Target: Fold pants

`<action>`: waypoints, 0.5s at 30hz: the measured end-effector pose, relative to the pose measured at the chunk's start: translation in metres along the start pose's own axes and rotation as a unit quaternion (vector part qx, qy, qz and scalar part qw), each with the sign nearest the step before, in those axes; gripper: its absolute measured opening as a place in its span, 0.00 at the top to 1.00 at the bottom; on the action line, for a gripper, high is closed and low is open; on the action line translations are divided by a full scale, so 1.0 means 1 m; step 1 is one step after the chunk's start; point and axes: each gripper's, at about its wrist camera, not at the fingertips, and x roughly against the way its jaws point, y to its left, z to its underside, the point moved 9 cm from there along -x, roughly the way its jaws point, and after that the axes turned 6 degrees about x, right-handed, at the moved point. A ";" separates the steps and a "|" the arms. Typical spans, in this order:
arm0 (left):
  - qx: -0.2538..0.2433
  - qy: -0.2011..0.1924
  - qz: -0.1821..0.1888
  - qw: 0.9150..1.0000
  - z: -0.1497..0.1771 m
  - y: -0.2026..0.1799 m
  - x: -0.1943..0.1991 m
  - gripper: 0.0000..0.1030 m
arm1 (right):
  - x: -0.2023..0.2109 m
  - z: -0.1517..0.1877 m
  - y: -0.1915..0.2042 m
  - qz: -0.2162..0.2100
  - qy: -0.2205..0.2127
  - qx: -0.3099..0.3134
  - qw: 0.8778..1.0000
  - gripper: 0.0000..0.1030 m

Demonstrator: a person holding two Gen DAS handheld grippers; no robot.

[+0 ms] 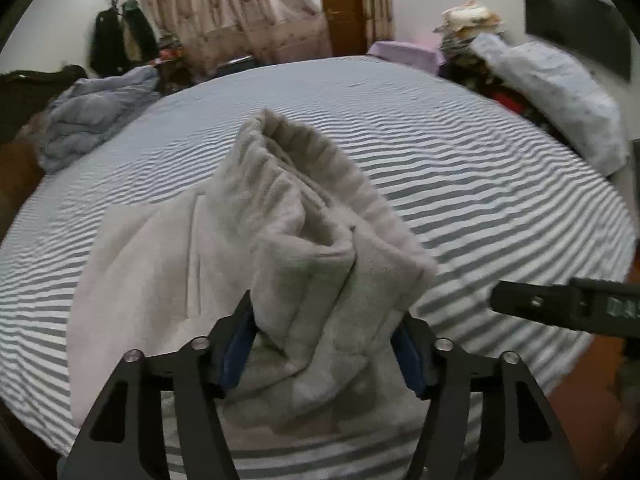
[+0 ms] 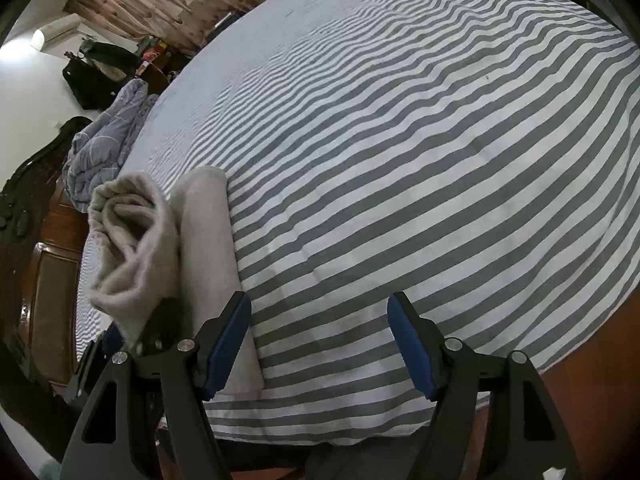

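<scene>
Left tool (image 1: 324, 344) apart w/ bunched beige fleece pants (image 1: 280, 248) between its blue pads, grip looks loose; pile may slump & unfold onto the grey-striped bed sheet (image 1: 460, 168). Right tool (image 2: 320, 344) apart, empty, pants to its left.

Beige fleece pants (image 1: 280, 264), bunched, partly folded, on striped bed

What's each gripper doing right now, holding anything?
Left gripper: jaws apart, bunched beige fleece pants between the blue pads; grip cannot be told.
Right gripper: open, nothing between its pads, over the grey-and-white striped bedsheet.
</scene>
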 end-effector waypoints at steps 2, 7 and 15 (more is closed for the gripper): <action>0.014 0.006 0.030 0.999 -0.001 0.005 0.007 0.36 | 0.003 0.000 0.002 -0.004 -0.003 0.003 1.000 0.34; 0.055 0.014 0.107 0.993 -0.009 0.021 0.033 0.36 | 0.014 -0.003 0.022 -0.031 -0.015 0.032 0.999 0.34; 0.070 -0.020 0.070 0.995 -0.022 0.093 0.067 0.32 | 0.014 0.009 0.072 -0.098 0.002 0.086 0.991 0.33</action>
